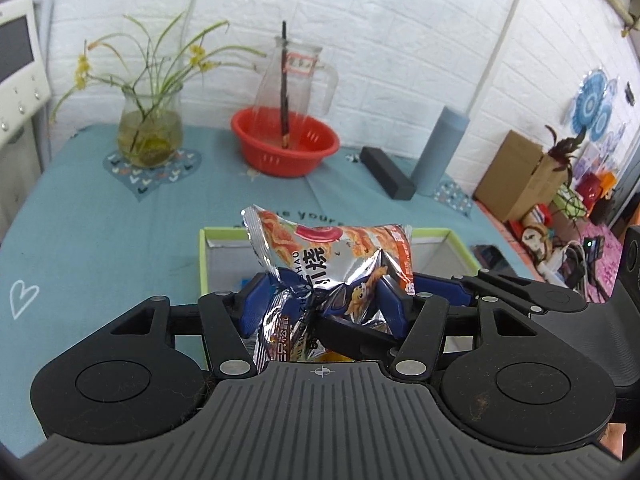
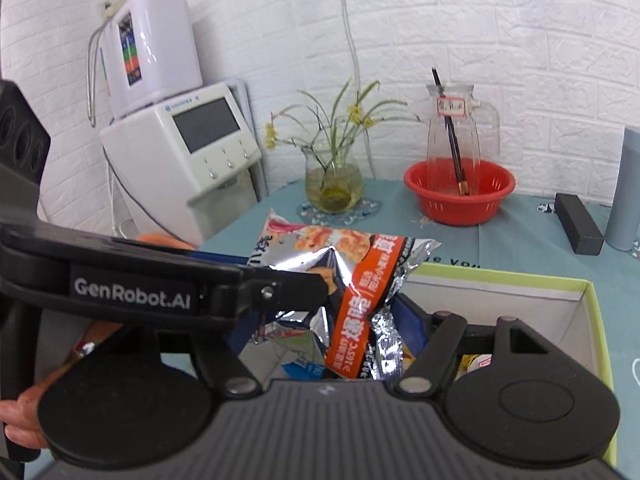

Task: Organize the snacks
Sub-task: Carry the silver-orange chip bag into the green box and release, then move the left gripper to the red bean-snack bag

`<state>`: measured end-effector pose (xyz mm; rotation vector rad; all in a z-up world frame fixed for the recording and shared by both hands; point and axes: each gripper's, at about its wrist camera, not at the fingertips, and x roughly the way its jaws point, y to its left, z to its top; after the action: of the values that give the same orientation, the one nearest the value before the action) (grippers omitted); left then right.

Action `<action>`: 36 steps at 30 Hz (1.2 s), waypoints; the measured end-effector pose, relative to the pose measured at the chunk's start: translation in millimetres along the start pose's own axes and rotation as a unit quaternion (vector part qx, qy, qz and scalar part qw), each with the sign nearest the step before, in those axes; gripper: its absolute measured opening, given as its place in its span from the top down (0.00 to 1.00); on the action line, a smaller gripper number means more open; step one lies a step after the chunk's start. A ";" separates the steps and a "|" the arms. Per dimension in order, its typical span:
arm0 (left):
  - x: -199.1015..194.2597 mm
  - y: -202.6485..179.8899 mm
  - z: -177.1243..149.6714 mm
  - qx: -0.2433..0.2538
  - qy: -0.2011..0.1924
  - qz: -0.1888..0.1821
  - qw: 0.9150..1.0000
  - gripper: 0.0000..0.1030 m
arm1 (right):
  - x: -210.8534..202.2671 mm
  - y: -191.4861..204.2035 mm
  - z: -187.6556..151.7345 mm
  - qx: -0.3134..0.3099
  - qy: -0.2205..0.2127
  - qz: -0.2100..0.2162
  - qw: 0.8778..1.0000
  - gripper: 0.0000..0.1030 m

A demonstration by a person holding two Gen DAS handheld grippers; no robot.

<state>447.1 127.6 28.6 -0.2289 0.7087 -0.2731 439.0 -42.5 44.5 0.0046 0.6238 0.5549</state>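
A silver and orange snack packet (image 1: 320, 268) is held upright over a green-rimmed white box (image 1: 436, 234). My left gripper (image 1: 320, 304) is shut on the packet's lower part, its blue pads pressing both sides. In the right wrist view the same packet (image 2: 352, 280) sits between my right gripper's fingers (image 2: 348, 332), which also close on it. The left gripper's black arm (image 2: 160, 284) crosses that view from the left. More snack packets (image 2: 476, 360) lie inside the box (image 2: 520, 276), mostly hidden.
On the teal tablecloth (image 1: 100, 232) stand a glass vase with a plant (image 1: 150, 132), a red basket (image 1: 285, 142) holding a glass jug, a black bar (image 1: 386, 172) and a grey-blue cylinder (image 1: 440, 148). A white appliance (image 2: 188, 140) stands left of the table. Cardboard boxes (image 1: 516, 176) sit at right.
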 end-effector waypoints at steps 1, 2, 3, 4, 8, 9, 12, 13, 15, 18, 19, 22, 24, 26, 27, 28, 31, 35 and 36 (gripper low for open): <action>4.7 2.5 -1.3 -0.001 0.004 0.002 1.000 0.59 | 5.9 -2.4 -2.4 0.003 0.007 0.002 1.000 0.30; 8.9 5.8 -3.7 -0.002 0.009 0.005 1.000 0.59 | 10.3 -3.9 -4.3 0.005 0.011 0.004 1.000 0.30; 11.9 8.7 -5.8 -0.002 0.012 0.008 1.000 0.59 | 15.0 -5.0 -6.4 0.007 0.016 0.005 1.000 0.29; 14.8 10.6 -7.4 -0.001 0.014 0.011 1.000 0.59 | 18.8 -5.8 -8.8 0.010 0.020 0.006 1.000 0.29; 16.0 12.9 -11.9 0.015 0.004 0.042 0.999 0.55 | 22.7 -8.5 -12.0 0.010 0.027 -0.009 1.000 0.27; 10.8 12.4 -11.7 0.019 -0.003 0.050 0.999 0.54 | 16.9 -8.8 -11.0 0.010 0.021 -0.014 1.000 0.27; -19.3 10.7 -12.8 0.016 -0.031 0.034 0.999 0.50 | -21.0 -6.5 -7.8 0.010 -0.017 -0.011 1.000 0.24; -29.5 9.3 -14.7 0.015 -0.035 0.027 0.999 0.49 | -35.3 -2.3 -10.5 0.005 -0.030 -0.012 0.999 0.21; -49.8 3.6 -23.9 0.023 -0.046 0.024 0.998 0.46 | -58.3 7.5 -22.3 -0.001 -0.044 -0.013 0.999 0.18; -70.4 -0.8 -50.5 0.031 -0.043 0.022 0.998 0.45 | -84.0 21.8 -53.4 0.009 -0.041 0.004 0.999 0.15; -74.9 -0.7 -61.7 0.031 -0.036 0.019 0.999 0.45 | -89.5 26.8 -64.8 0.015 -0.036 0.010 0.999 0.15; -84.1 2.3 -96.6 0.019 -0.014 0.021 1.000 0.46 | -101.6 44.4 -102.5 0.035 -0.012 0.035 0.999 0.15; -89.9 6.6 -119.5 0.003 0.000 0.020 1.000 0.47 | -102.0 55.8 -120.6 0.038 0.009 0.049 0.998 0.15; -96.8 11.8 -139.4 -0.020 0.009 0.011 1.000 0.49 | -97.2 64.9 -135.6 0.041 0.024 0.049 0.998 0.15; -99.8 14.5 -147.2 -0.032 0.013 0.005 0.999 0.50 | -94.0 66.5 -139.0 0.047 0.031 0.049 0.997 0.15; -102.1 17.1 -153.6 -0.044 0.017 0.000 0.999 0.53 | -92.0 67.8 -141.8 0.050 0.032 0.049 0.997 0.15; -105.2 20.1 -160.2 -0.057 0.028 -0.012 0.998 0.57 | -85.8 68.8 -145.3 0.053 0.042 0.033 0.997 0.16; -105.8 19.3 -158.8 -0.066 0.032 -0.021 0.997 0.58 | -83.8 67.7 -149.5 0.077 0.043 0.034 0.996 0.18; -105.8 18.0 -160.3 -0.067 0.035 -0.024 0.997 0.60 | -85.7 68.2 -151.0 0.079 0.041 0.032 0.996 0.18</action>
<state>266.5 160.4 -30.7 -0.3670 0.7926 -0.2812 264.2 -50.6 -20.0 0.1515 0.7490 0.5682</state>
